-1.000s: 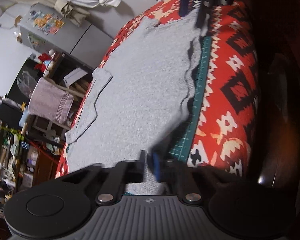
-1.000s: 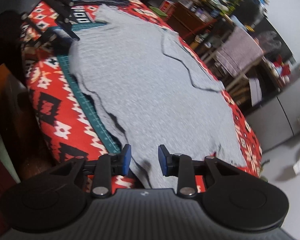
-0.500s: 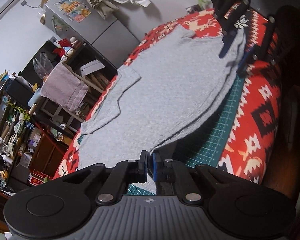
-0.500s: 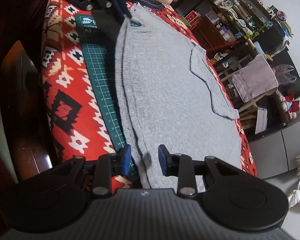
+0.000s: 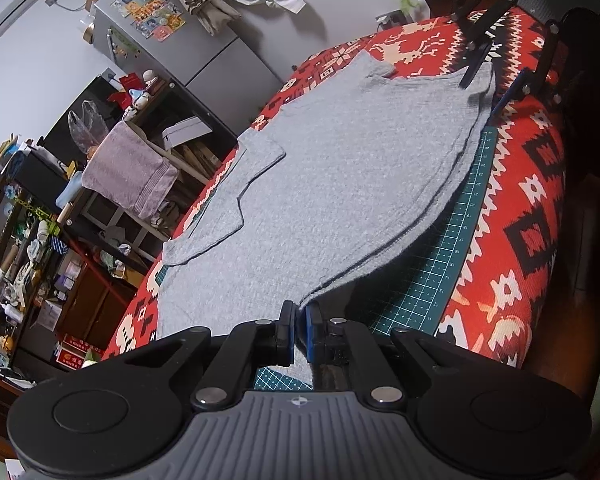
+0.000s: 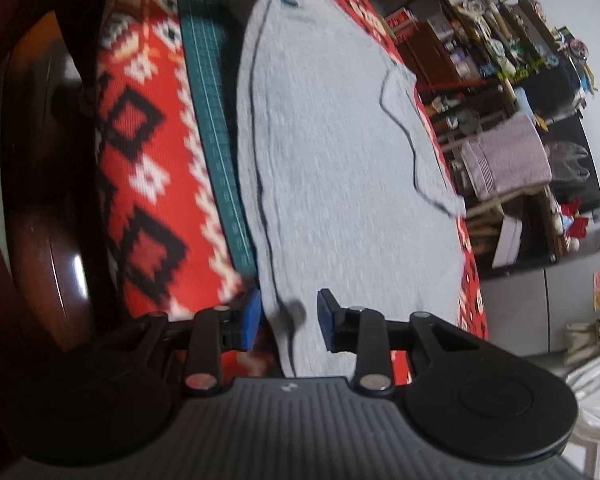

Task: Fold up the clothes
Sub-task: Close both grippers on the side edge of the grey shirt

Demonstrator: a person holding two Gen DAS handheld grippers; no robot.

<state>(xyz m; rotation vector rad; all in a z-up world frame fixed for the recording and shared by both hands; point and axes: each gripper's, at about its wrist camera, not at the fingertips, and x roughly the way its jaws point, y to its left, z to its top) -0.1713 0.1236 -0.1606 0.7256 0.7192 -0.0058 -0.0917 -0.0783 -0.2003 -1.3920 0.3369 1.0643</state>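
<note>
so the grey shirt [image 5: 340,184] edge has come up off the cutting mat [image 5: 456,248] since a second ago, left tool [image 5: 298,334] clamped on it, right tool [image 6: 288,320] spread apart around the hem, fold's starting

plain heather-grey knit T-shirt [image 5: 340,184] ahead of the fingers, darker grey hem lines | red blanket [image 5: 520,240] with black diamonds and cream zigzags right of them | dark green cutting mat [image 5: 440,264], pale grid | blue finger pads [image 6: 251,320], black gripper frames
</note>
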